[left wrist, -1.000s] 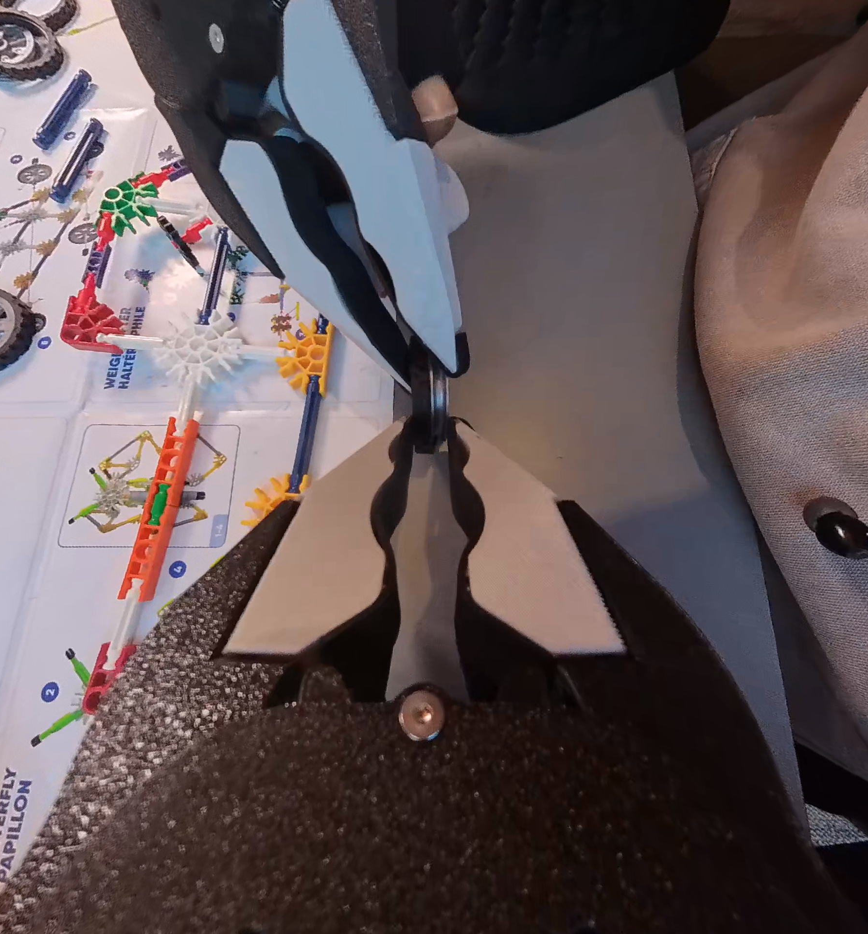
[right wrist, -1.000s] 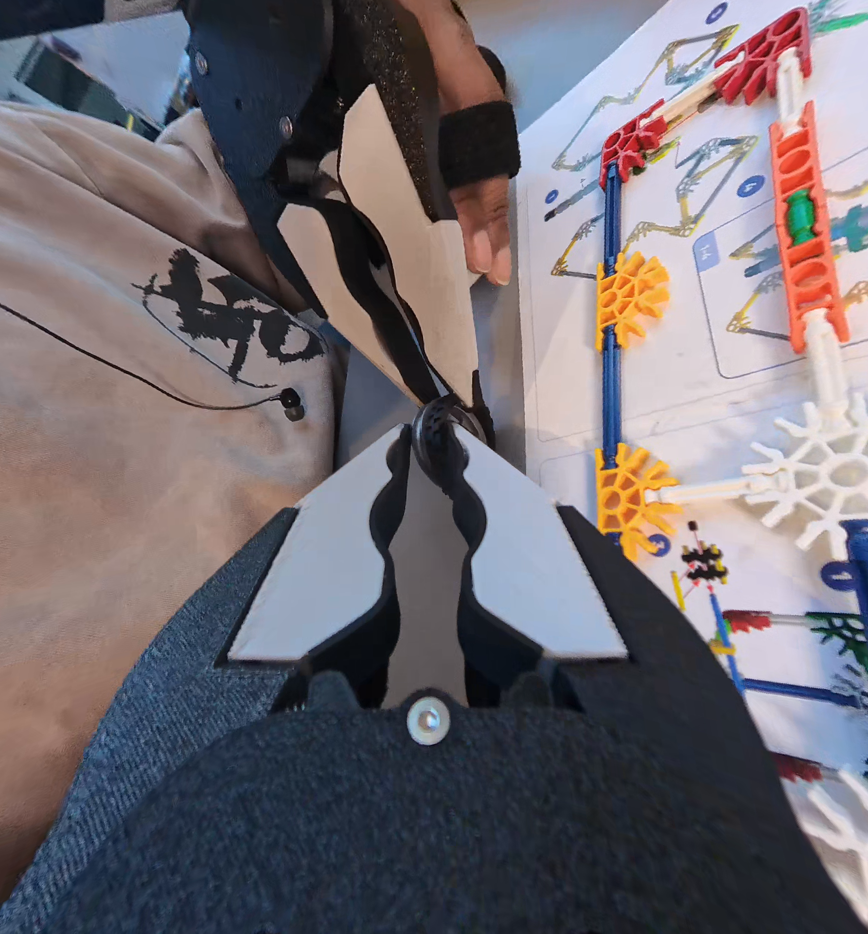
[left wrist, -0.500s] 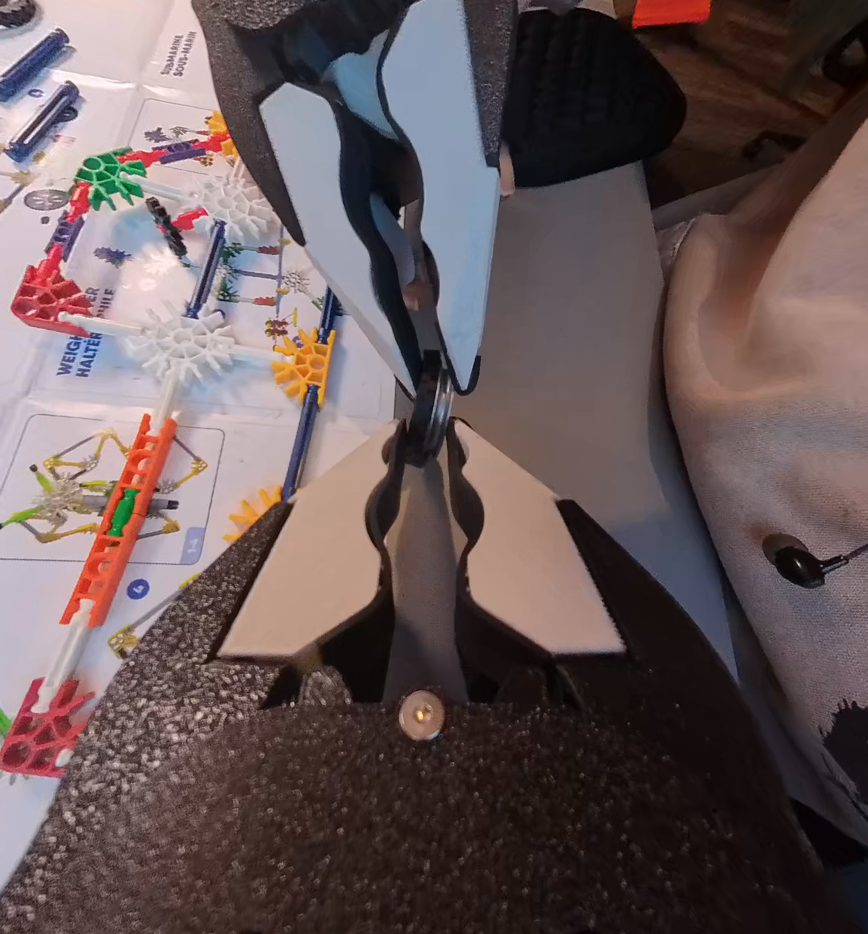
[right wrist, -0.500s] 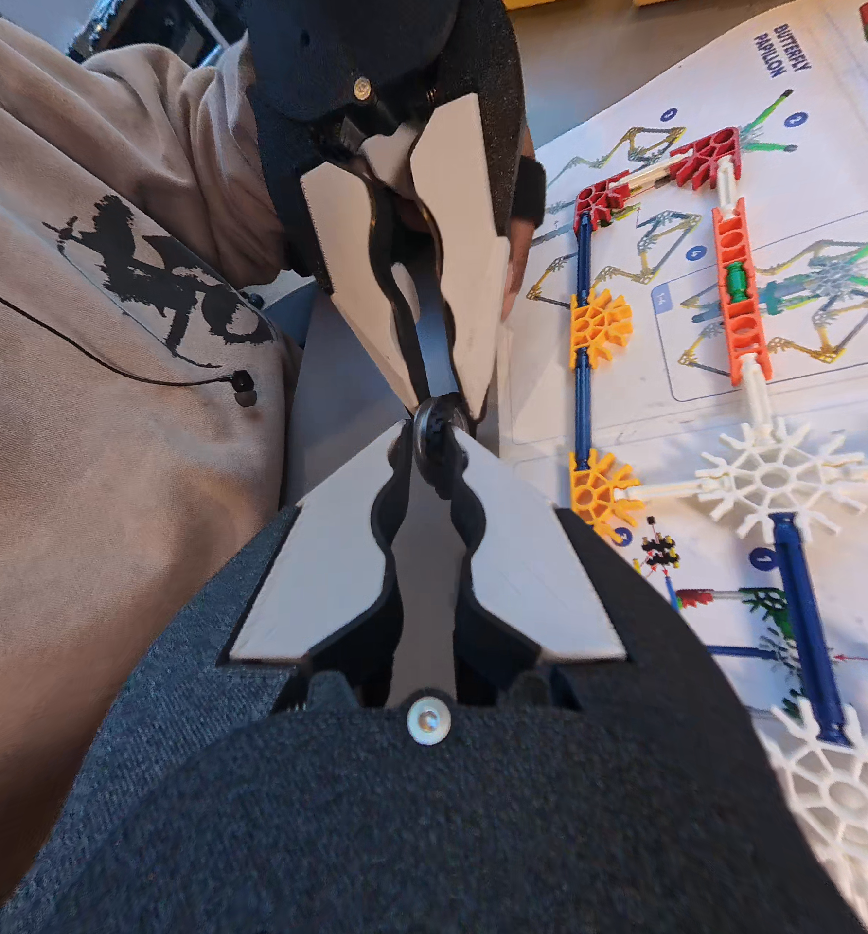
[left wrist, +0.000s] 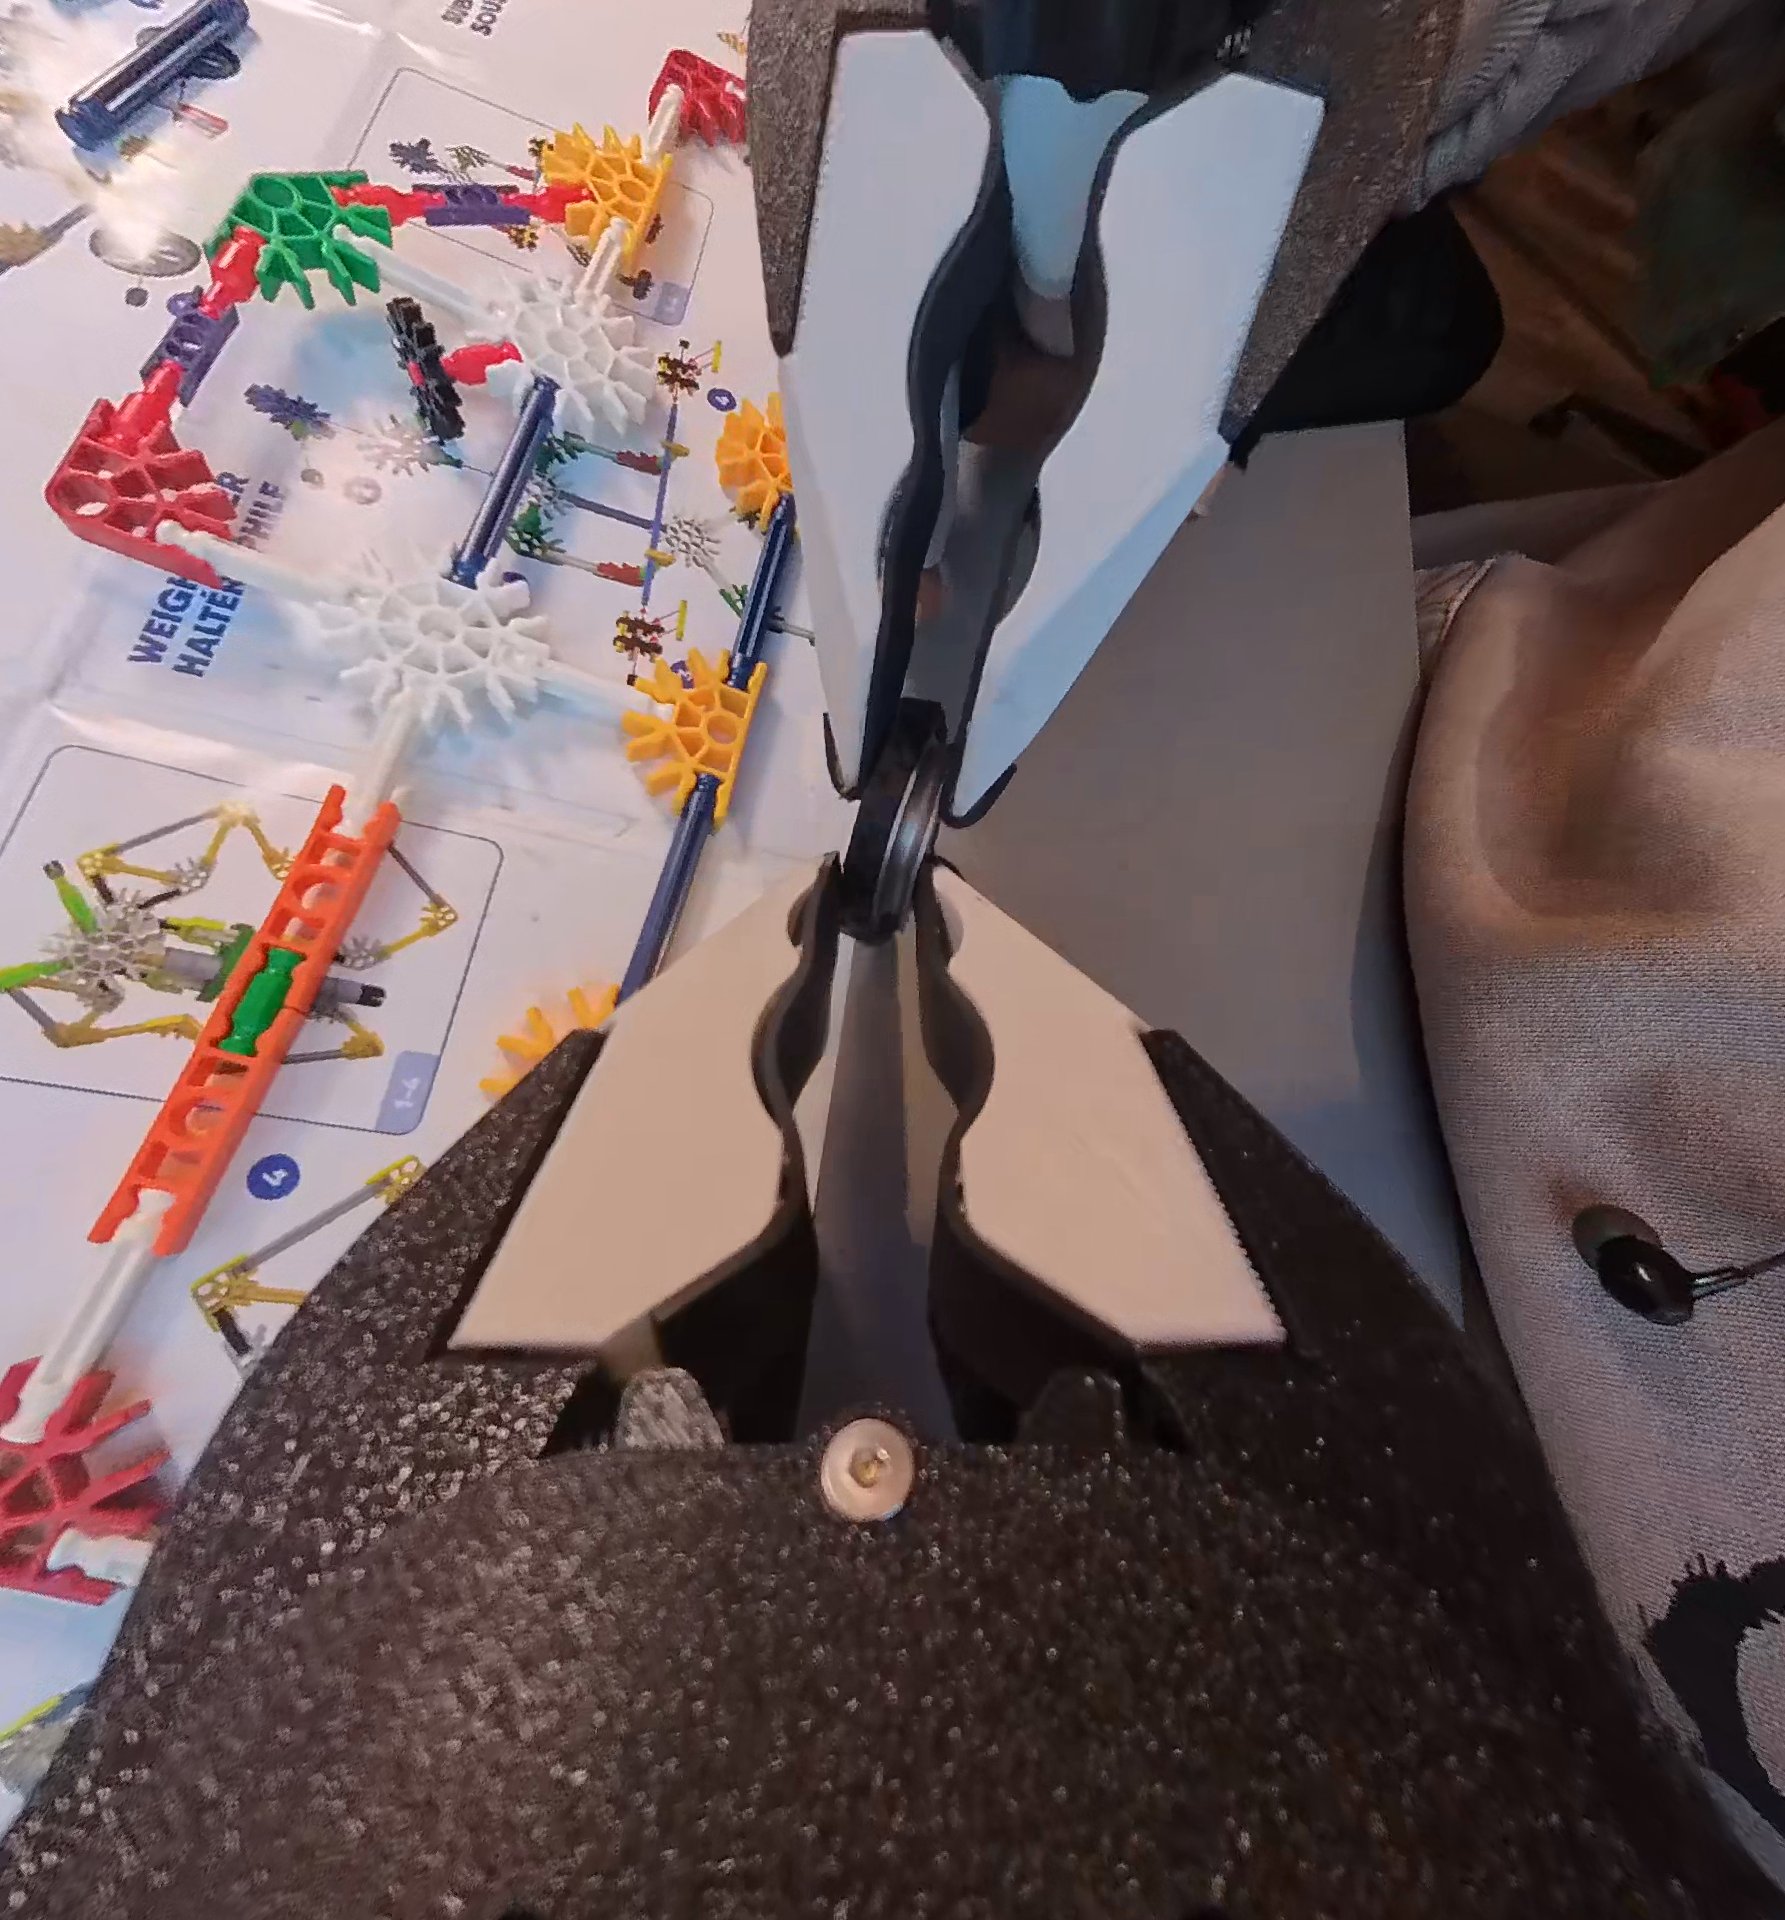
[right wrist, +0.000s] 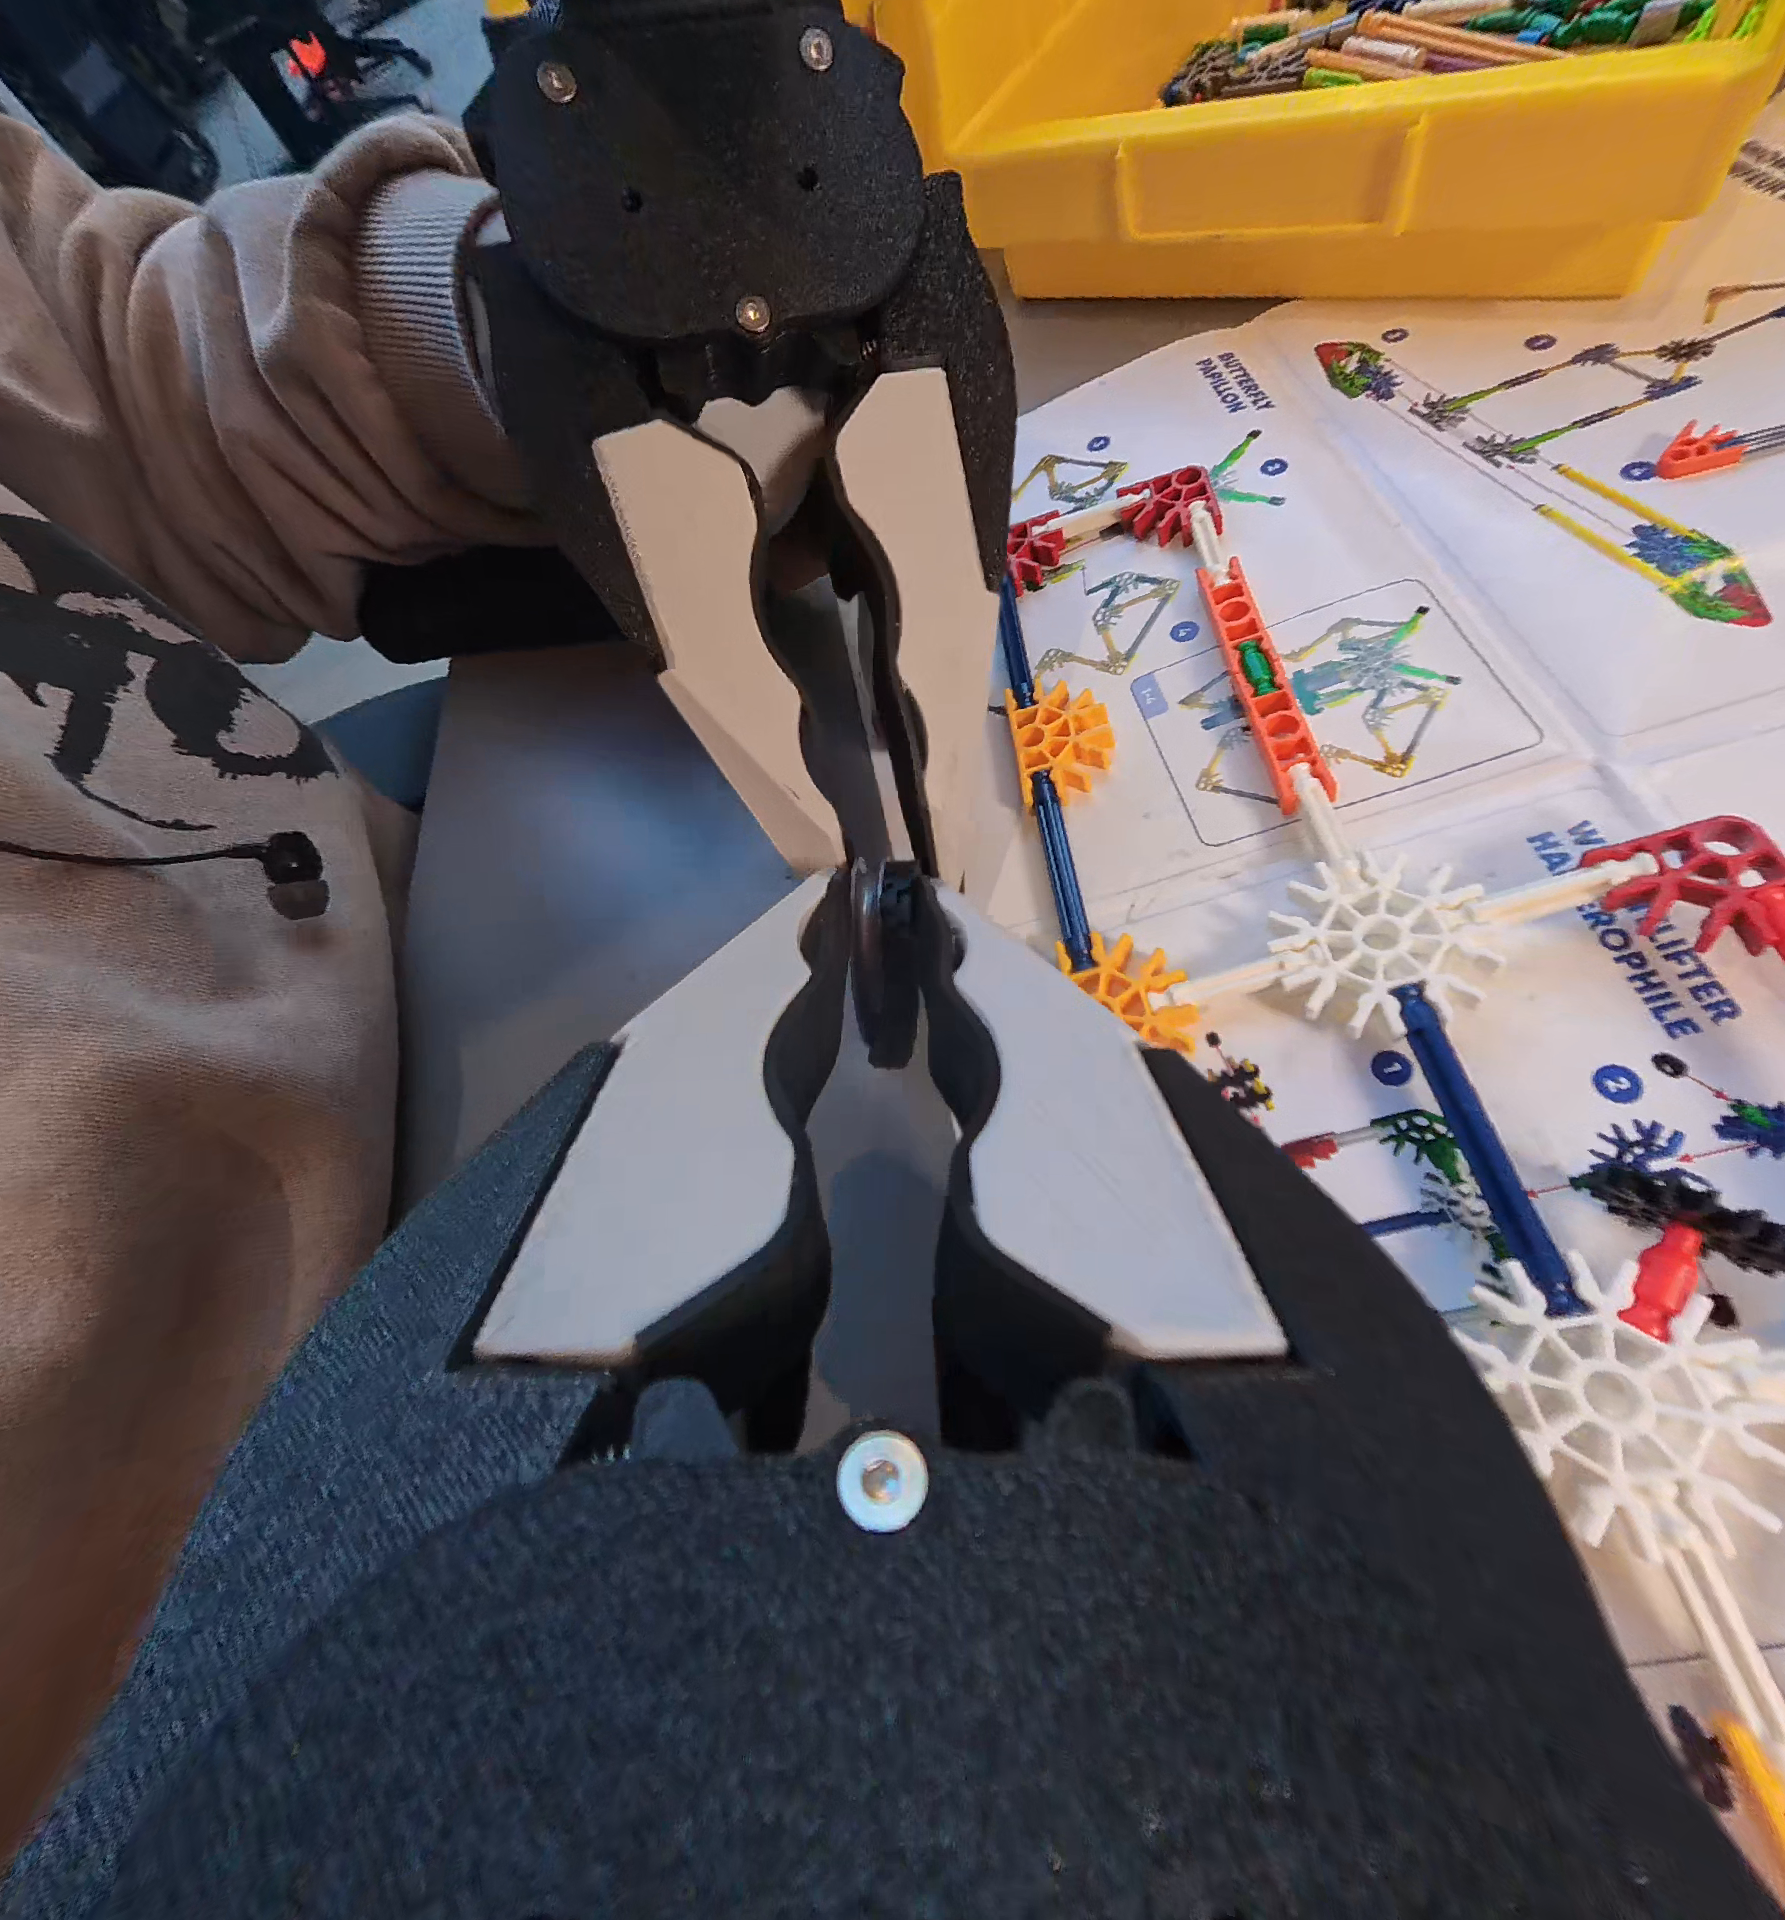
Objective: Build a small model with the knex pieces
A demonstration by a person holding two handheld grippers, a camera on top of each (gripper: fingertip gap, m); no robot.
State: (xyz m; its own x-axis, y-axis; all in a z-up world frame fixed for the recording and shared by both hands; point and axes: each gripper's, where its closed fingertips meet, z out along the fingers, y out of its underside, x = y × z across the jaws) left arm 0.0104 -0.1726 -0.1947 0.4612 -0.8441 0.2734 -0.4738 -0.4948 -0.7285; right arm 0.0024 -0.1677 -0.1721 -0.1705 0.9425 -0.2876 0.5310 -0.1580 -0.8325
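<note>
Surface: grey table (left wrist: 1231, 831), instruction sheet (left wrist: 57, 1122) at left with toy frame (left wrist: 431, 644).
Left gripper (left wrist: 872, 883): pinching small black wheel (left wrist: 893, 831).
Right gripper (right wrist: 888, 904): pinching the same wheel, tip to tip.

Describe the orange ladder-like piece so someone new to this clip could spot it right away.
In the left wrist view, find the printed instruction sheet left of the left gripper. A rod-and-connector frame lies on it; the orange ladder-like piece runs diagonally between a white snowflake connector and a red corner connector. It alone is long, orange and runged.
</note>
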